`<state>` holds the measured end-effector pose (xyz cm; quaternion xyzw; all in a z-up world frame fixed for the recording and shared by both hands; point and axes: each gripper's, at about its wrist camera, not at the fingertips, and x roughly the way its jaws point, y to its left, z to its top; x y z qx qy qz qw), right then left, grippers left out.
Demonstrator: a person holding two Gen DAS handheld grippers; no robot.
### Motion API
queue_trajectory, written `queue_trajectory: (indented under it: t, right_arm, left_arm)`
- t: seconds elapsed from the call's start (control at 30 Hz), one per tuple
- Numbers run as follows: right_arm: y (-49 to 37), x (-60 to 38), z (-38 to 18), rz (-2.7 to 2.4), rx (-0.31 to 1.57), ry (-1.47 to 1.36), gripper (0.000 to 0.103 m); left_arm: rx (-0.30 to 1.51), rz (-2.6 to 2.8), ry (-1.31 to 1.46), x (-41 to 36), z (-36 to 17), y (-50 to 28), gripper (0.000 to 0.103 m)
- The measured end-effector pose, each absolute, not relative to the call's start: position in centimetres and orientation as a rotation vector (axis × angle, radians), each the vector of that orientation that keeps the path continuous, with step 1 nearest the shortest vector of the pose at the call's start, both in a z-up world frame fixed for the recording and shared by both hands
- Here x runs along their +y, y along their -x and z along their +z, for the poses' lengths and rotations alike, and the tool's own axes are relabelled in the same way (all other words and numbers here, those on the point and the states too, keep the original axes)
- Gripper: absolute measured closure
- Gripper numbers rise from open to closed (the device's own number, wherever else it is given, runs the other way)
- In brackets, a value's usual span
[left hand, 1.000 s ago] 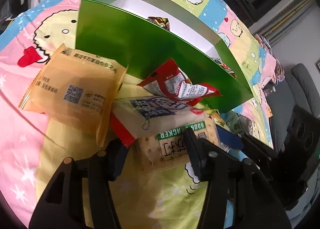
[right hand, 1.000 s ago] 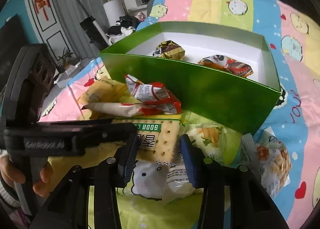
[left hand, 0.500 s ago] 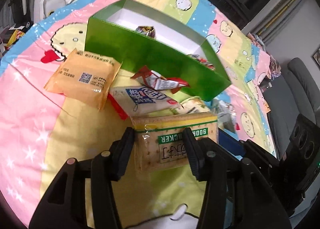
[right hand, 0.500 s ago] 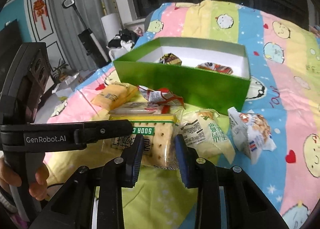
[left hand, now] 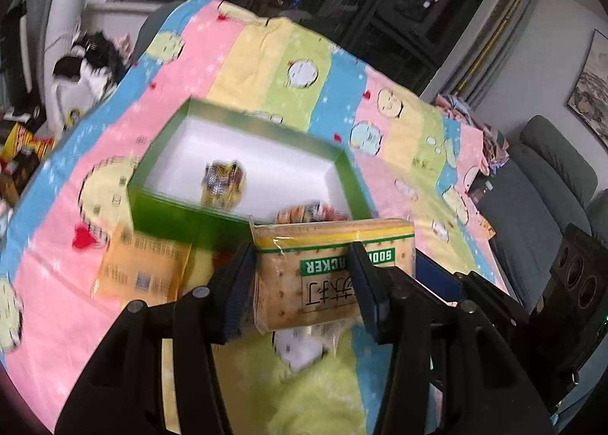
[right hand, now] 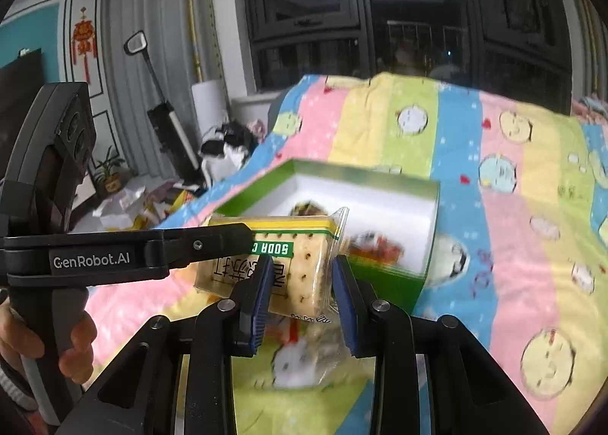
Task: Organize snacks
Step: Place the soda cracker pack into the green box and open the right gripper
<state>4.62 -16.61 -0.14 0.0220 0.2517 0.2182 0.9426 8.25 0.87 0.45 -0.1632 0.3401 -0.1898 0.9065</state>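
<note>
Crackers: the soda cracker pack is pinched by both left gripper and right gripper, lifted before the green box's near wall. Two blurred snacks seem boxed; the orange packet waits on the bedspread.

The left gripper clamps a soda cracker pack between its pads; just beyond it sits the green box, an orange packet lying left.

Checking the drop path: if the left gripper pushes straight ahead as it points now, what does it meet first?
Likely the green box: the left gripper, shut on the soda cracker pack, points at its near wall. Depth is unclear; it might clear the rim.
</note>
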Motion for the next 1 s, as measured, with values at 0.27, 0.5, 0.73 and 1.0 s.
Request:
queue_trajectory:
  t: [0.27,0.5,0.73,1.0]
  right_arm:
    - [-9.7,-18.0,0.5,0.436,0.487,-0.093,0.069]
    - [-13.8,-18.5,-1.2,0.409,0.536,-0.097,0.069]
    - [-16.4,-19.0,-2.9,0.373,0.590,-0.127,0.068]
    - [-14.0,-20.0,-3.0,0.369,0.594,-0.179,0.058]
  left_arm:
    - [0.693,-0.398,0.308,-0.1,1.1,-13.1,0.053]
    - [0.746,-0.392,0.287,-1.5,-0.6,-17.2,0.053]
    - [0.796,-0.334,0.269,-2.3,-2.0,-19.7,0.028]
    - [0.785,-0.305,0.283,-0.7,-1.8,-17.0,0.012]
